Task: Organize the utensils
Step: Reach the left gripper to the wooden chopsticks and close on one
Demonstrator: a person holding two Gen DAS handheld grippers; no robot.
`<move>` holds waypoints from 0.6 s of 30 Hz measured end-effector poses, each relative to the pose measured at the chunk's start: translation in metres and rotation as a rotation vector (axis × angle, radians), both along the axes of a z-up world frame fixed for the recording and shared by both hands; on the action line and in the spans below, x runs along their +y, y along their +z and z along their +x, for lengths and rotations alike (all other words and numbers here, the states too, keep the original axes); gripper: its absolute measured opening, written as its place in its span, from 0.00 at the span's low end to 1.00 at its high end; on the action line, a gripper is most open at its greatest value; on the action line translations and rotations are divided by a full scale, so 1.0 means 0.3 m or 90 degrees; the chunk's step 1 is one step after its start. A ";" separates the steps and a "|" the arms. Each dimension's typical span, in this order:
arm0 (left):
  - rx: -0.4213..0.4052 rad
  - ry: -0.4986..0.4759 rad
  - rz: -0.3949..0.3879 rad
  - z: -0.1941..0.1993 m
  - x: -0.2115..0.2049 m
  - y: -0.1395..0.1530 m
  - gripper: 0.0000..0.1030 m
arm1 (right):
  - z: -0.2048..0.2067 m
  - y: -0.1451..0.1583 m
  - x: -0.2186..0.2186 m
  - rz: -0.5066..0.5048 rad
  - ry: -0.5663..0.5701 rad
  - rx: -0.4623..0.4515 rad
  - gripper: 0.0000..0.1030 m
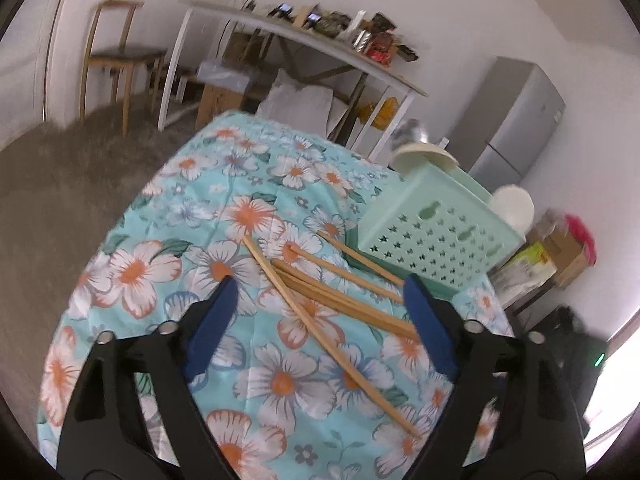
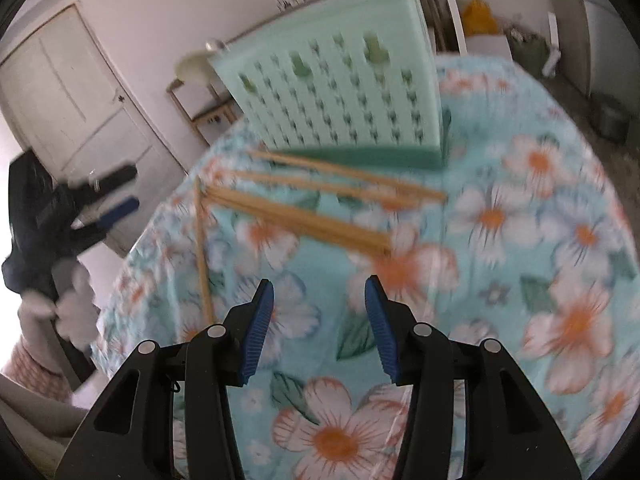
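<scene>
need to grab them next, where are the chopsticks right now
The chopsticks lie loose on the floral tablecloth, just in front of the green perforated holder, in both wrist views.

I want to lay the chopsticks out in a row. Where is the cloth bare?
Bare: the flowered cloth left of the chopsticks, out to its far edge, and the stretch right of them in the right wrist view. Crowded: where the sticks cross against the green holder.
</scene>
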State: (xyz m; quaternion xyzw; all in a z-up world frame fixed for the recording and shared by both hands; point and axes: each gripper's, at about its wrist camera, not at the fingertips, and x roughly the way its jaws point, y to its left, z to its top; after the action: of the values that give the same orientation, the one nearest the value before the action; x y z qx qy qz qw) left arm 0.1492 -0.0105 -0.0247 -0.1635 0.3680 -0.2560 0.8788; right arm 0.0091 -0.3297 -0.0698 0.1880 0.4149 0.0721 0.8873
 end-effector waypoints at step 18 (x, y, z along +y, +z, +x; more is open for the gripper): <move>0.279 0.085 -0.182 0.313 0.054 -0.242 0.25 | -0.013 -0.028 -0.042 0.061 0.002 -0.021 0.45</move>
State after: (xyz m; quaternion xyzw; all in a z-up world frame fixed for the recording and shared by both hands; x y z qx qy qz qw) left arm 0.2431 0.0057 -0.0973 -0.3611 0.4982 -0.2055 0.7610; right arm 0.0053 -0.3422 -0.0783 0.2284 0.3963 0.0963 0.8840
